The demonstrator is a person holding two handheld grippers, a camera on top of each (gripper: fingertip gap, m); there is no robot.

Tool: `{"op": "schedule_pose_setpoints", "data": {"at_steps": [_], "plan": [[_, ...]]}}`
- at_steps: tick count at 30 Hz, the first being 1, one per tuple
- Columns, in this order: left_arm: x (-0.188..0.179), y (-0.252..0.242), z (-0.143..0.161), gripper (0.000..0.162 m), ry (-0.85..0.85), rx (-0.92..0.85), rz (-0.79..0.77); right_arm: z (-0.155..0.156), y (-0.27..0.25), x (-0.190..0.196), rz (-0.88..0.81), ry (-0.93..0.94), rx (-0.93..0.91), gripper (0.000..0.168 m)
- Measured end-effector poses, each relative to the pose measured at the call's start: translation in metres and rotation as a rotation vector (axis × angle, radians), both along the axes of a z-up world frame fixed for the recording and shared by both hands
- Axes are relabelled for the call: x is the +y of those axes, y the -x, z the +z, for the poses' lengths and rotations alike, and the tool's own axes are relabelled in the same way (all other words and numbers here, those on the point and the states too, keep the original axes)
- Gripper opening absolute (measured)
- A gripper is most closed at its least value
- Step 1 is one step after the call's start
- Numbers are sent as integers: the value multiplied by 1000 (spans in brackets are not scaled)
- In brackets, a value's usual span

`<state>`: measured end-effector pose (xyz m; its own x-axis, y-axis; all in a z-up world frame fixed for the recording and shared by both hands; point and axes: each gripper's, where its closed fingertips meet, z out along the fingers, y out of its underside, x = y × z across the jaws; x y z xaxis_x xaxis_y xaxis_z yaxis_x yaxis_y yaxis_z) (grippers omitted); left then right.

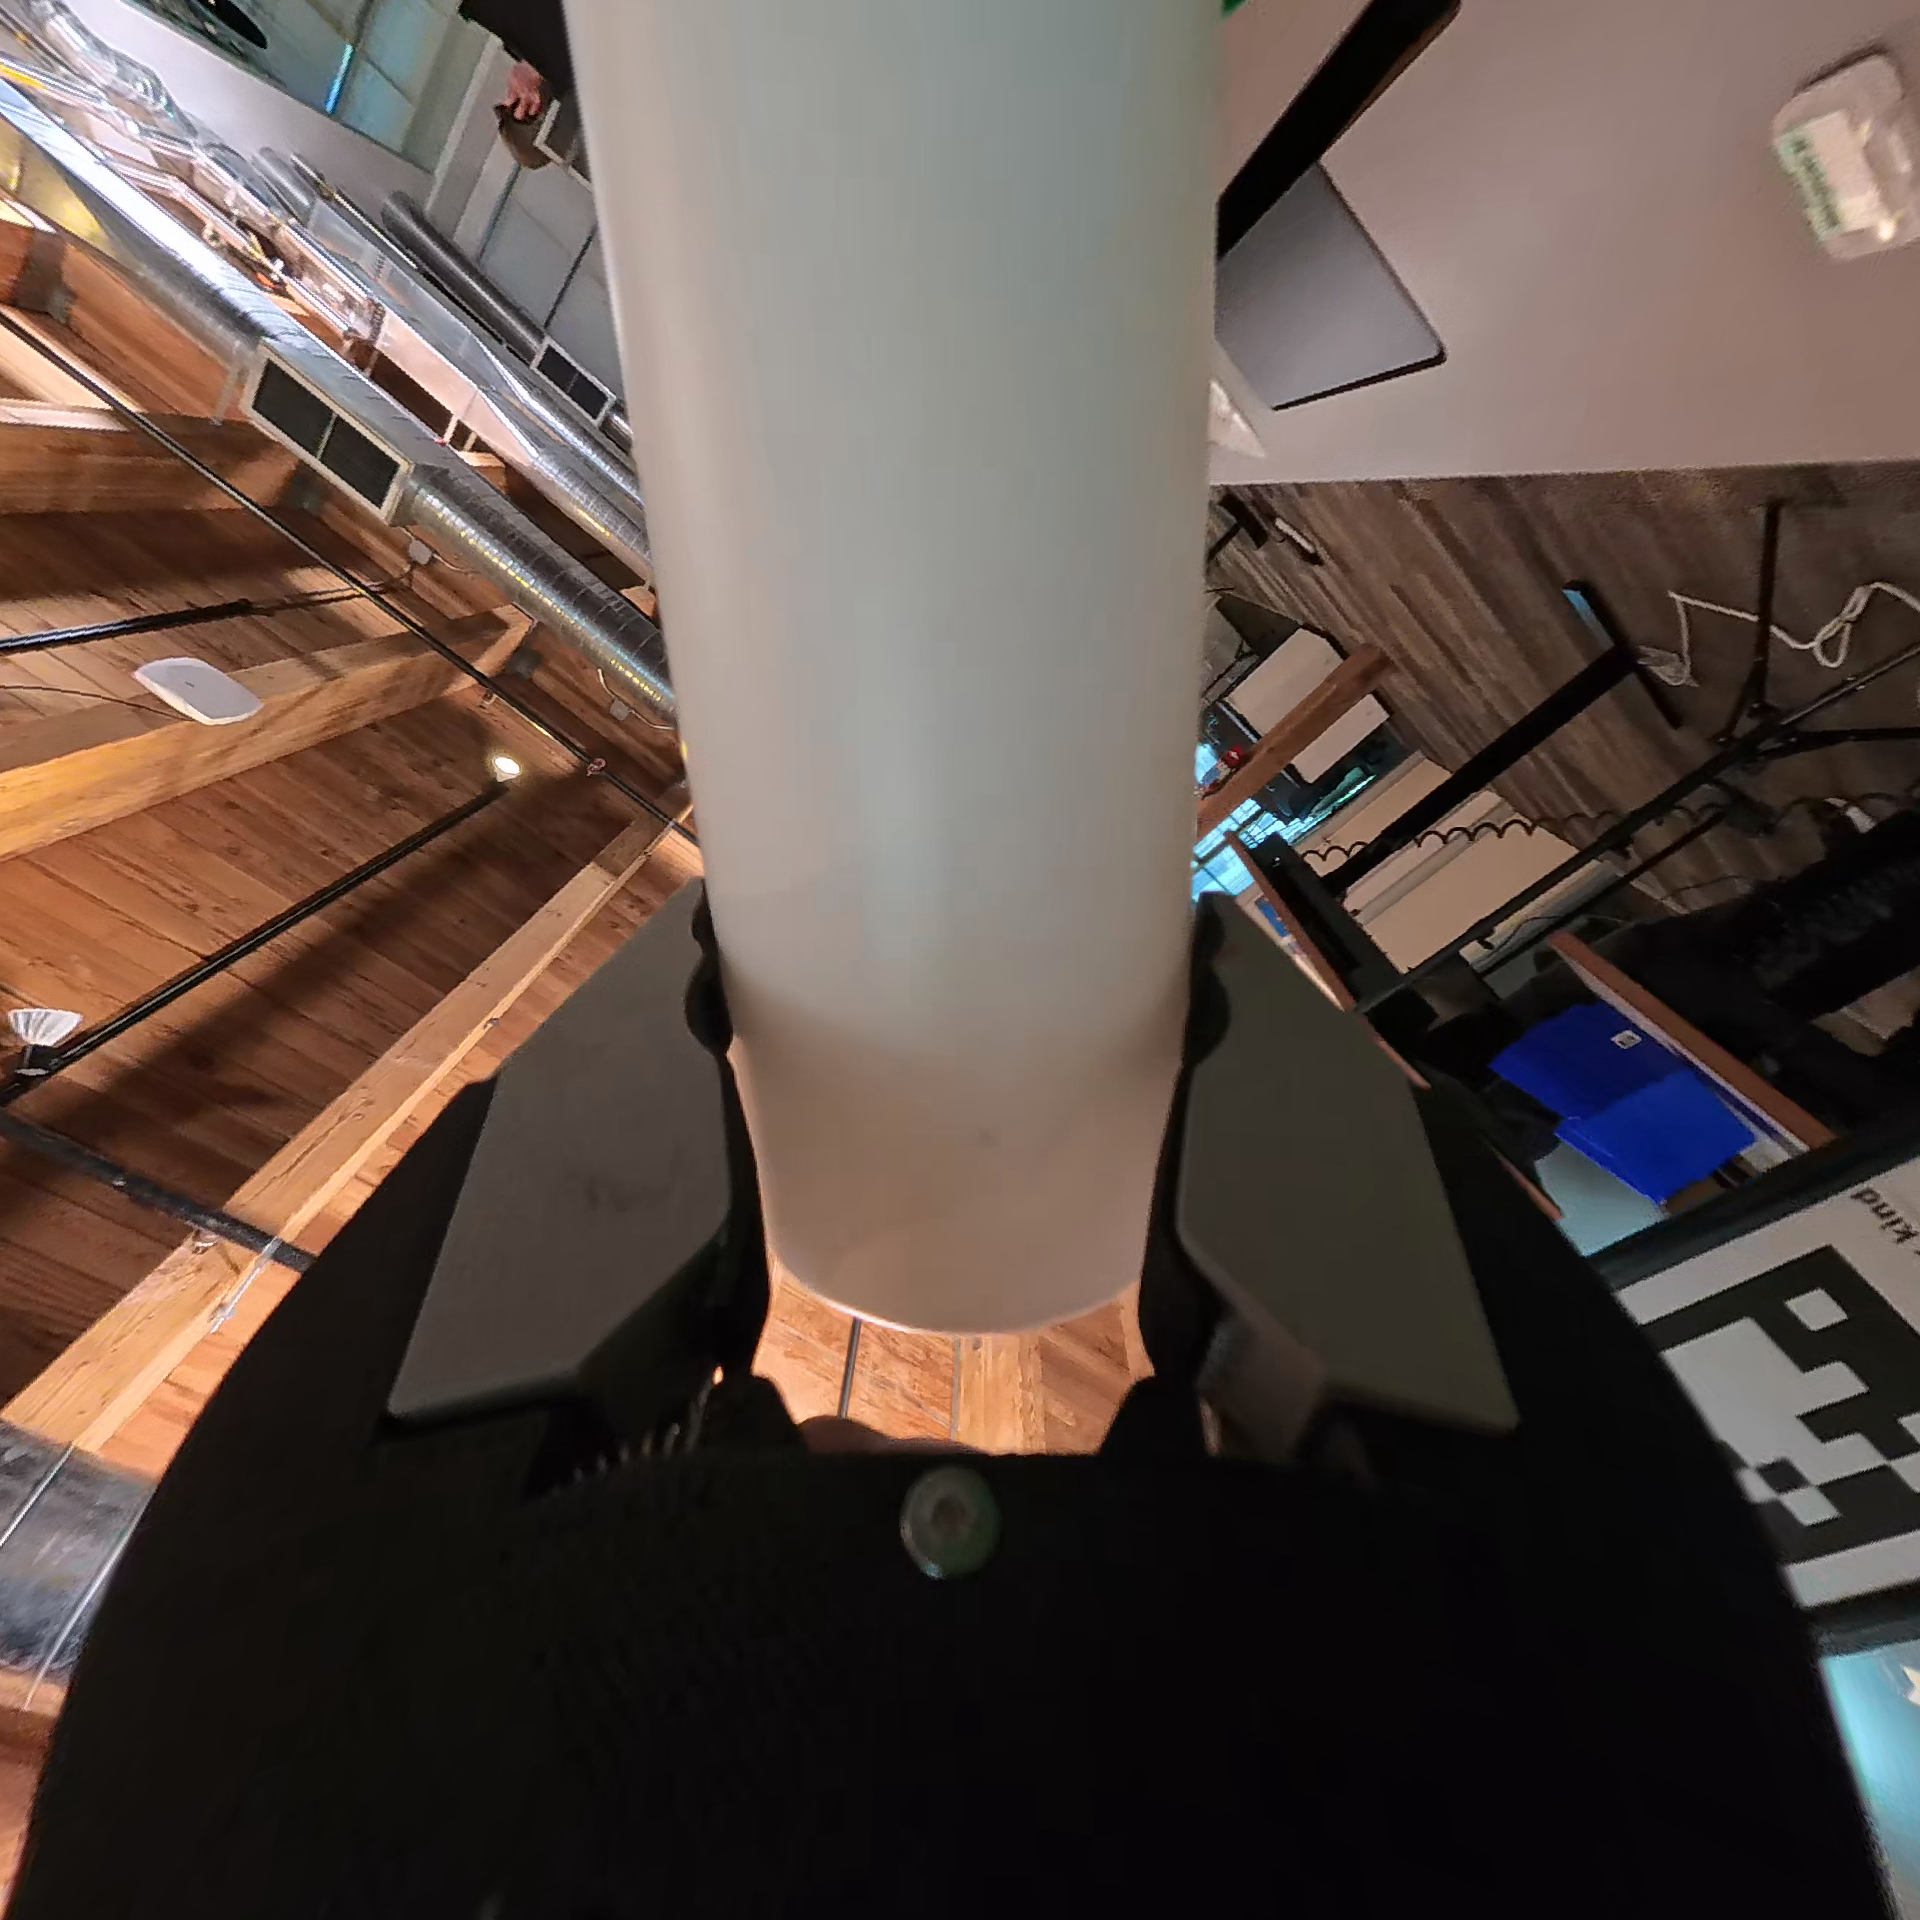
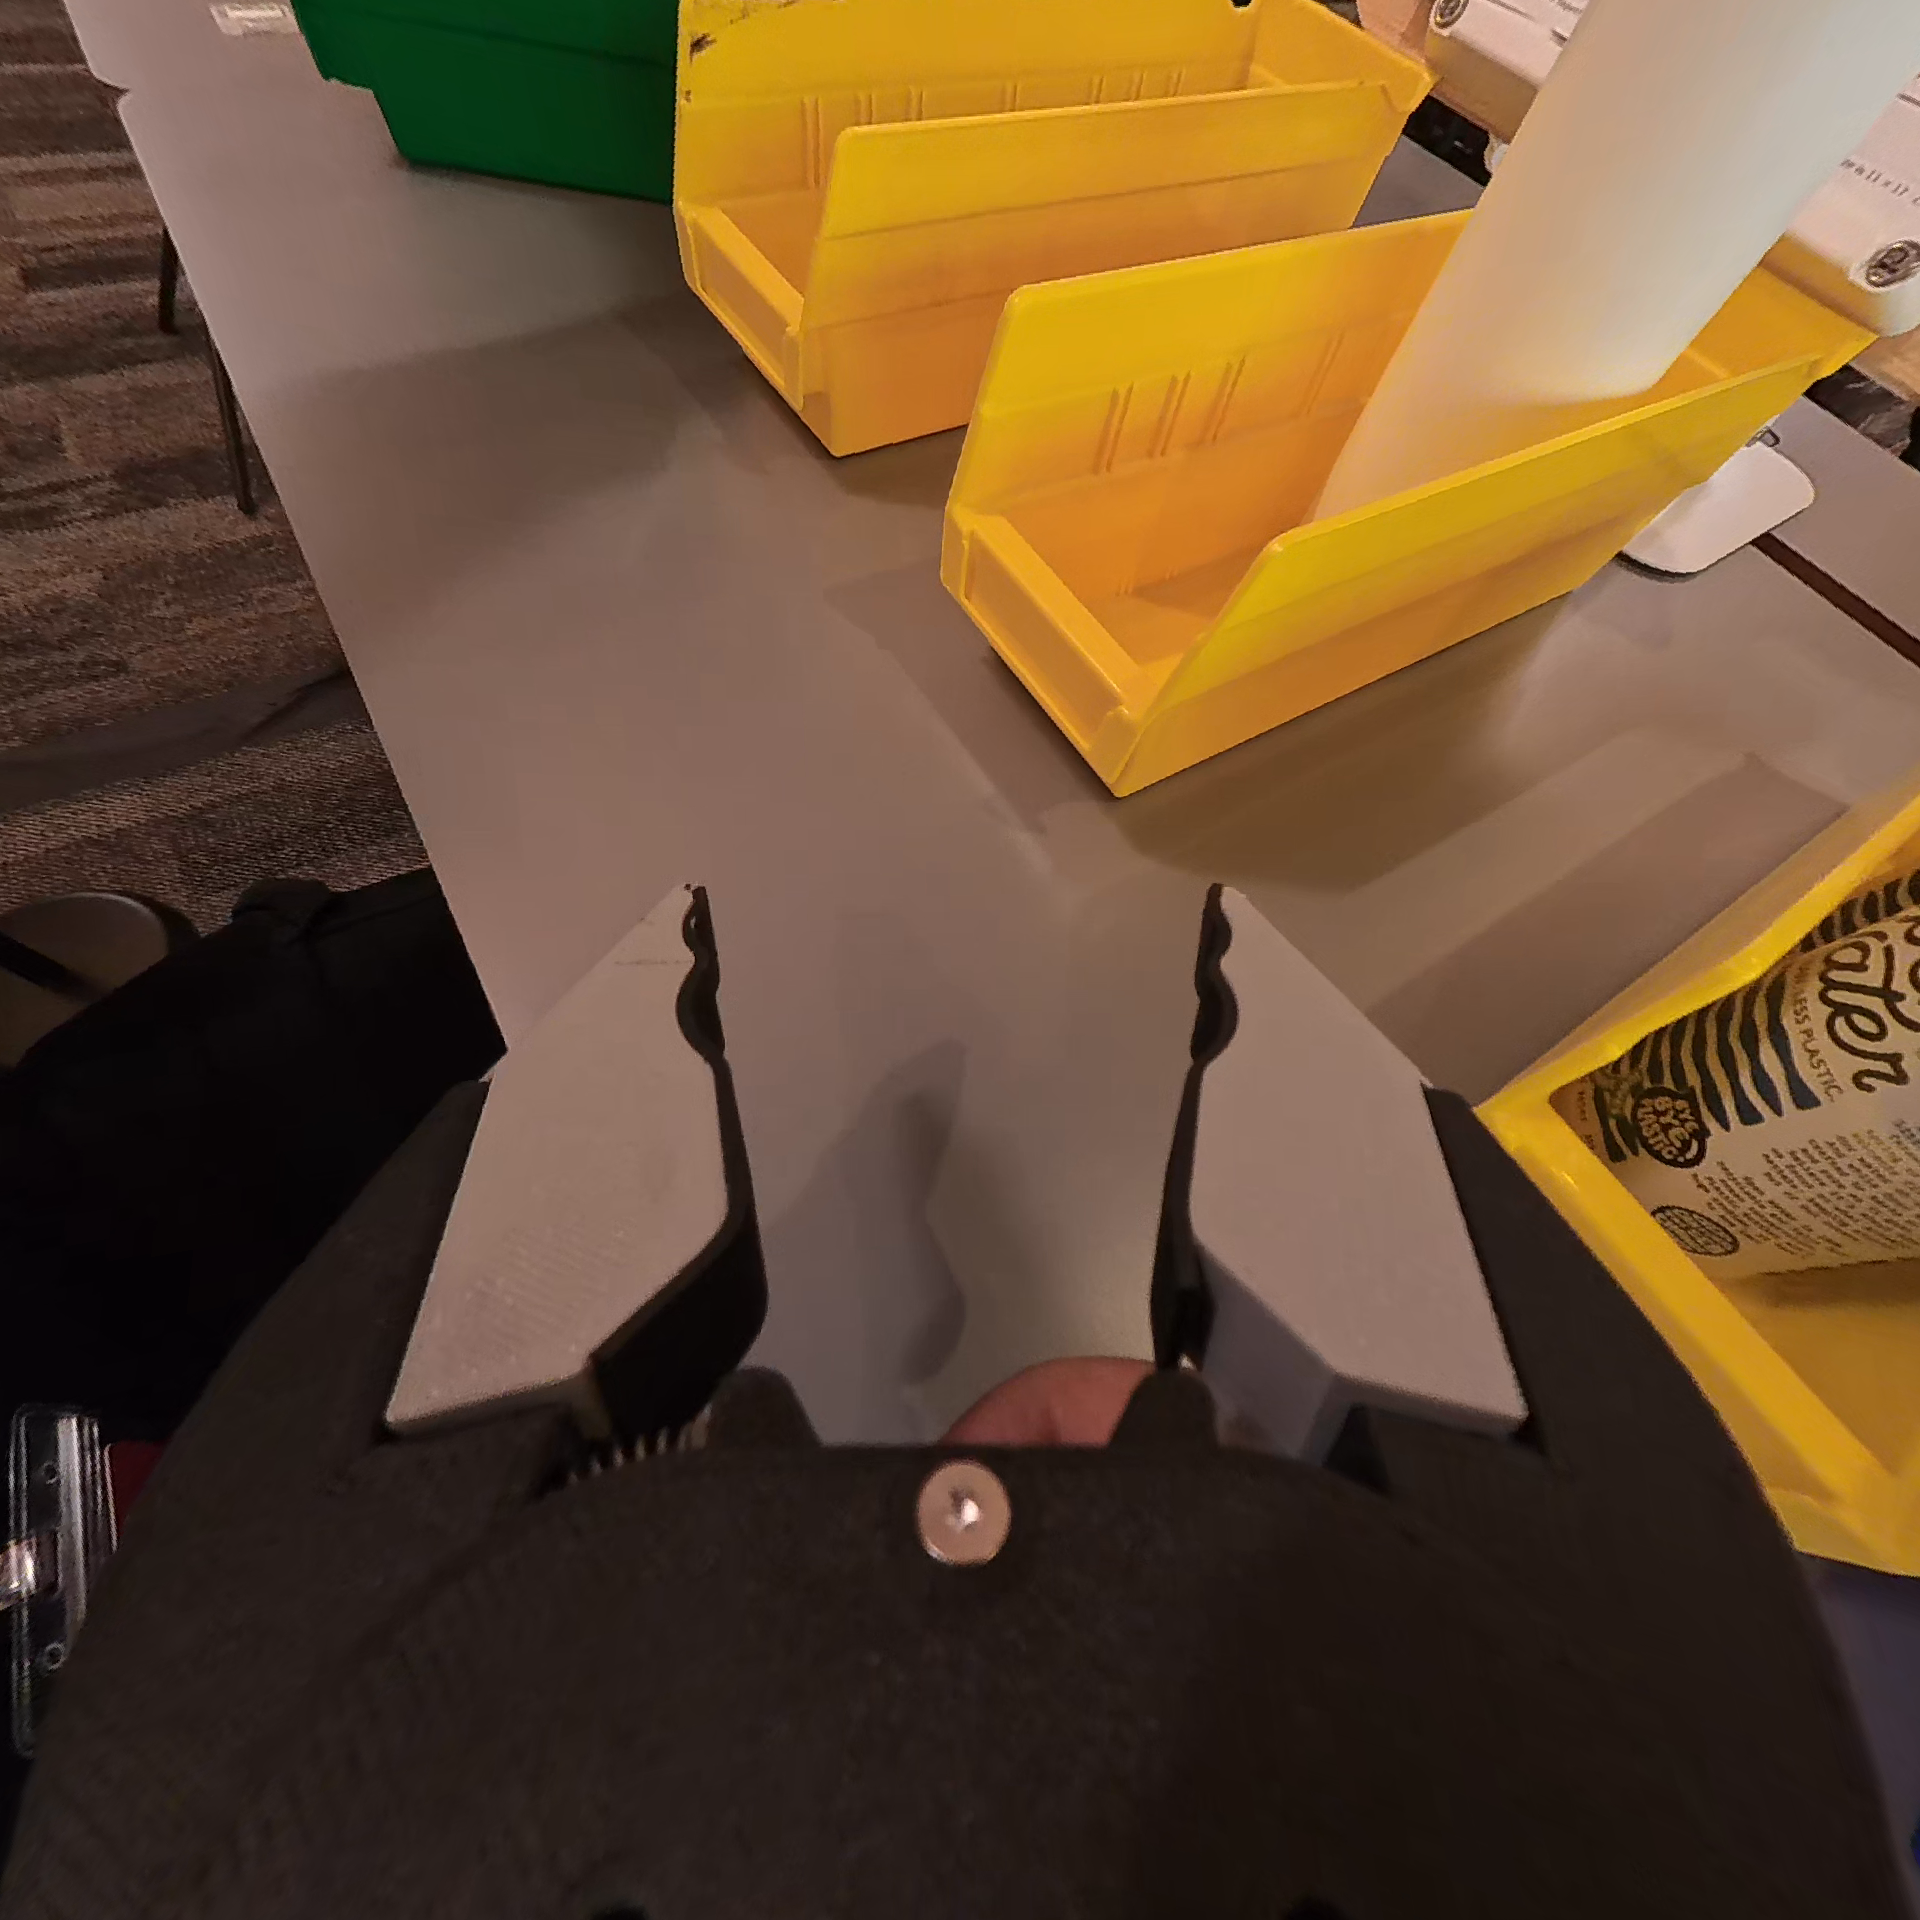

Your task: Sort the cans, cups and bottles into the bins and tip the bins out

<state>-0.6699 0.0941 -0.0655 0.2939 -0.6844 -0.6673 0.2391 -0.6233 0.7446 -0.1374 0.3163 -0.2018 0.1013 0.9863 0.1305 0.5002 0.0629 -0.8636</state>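
Observation:
My left gripper point(image 1: 951, 914) is shut on a tall white cup point(image 1: 914, 520) near its narrow end, and the view behind it shows the ceiling. In the right wrist view the same white cup point(image 2: 1558, 260) leans inside the middle yellow bin point(image 2: 1091, 582). My right gripper point(image 2: 954, 904) is open and empty, low over the grey table point(image 2: 623, 623). A cream bottle with dark print point(image 2: 1787, 1143) lies in the near yellow bin point(image 2: 1558, 1195) at the right. A third yellow bin point(image 2: 1039, 208) stands farther back and looks empty.
A green bin point(image 2: 499, 94) stands at the far end of the table. The table's left edge runs down to carpet point(image 2: 125, 416). A white flat thing point(image 2: 1714, 520) lies behind the middle bin. Blue bins point(image 1: 1631, 1112) show in the left wrist view.

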Motion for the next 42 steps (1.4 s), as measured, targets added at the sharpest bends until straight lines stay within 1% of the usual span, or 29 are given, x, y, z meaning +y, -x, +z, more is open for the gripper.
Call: {"op": "schedule_pose_setpoints", "data": {"at_steps": [6,11,16,18,22,27,31,34,38,42], "plan": [[-10,-12,26,88,21,5,-1,6,-2,-3,4,-7,12,92],[-20,-16,34,88,33,22,-2,9,-3,-5,9,-5,20,92],[-14,-15,42,88,57,85,-48,15,-5,-8,10,-20,32,92],[-10,-12,41,88,25,100,-72,17,-6,-7,8,-18,35,91],[2,-6,32,88,-91,113,-153,17,-7,-6,4,-15,36,92],[30,-2,19,87,-166,163,-340,13,-5,-5,5,-7,29,92],[57,-10,8,87,-352,155,-548,11,-5,-5,4,-6,23,92],[75,-29,4,87,-501,149,-724,9,-4,-5,3,-1,21,92],[91,-69,4,87,-766,144,-952,4,-1,-6,7,7,9,92],[88,-122,15,87,-1039,160,-1144,1,2,-9,13,8,2,92]]}}
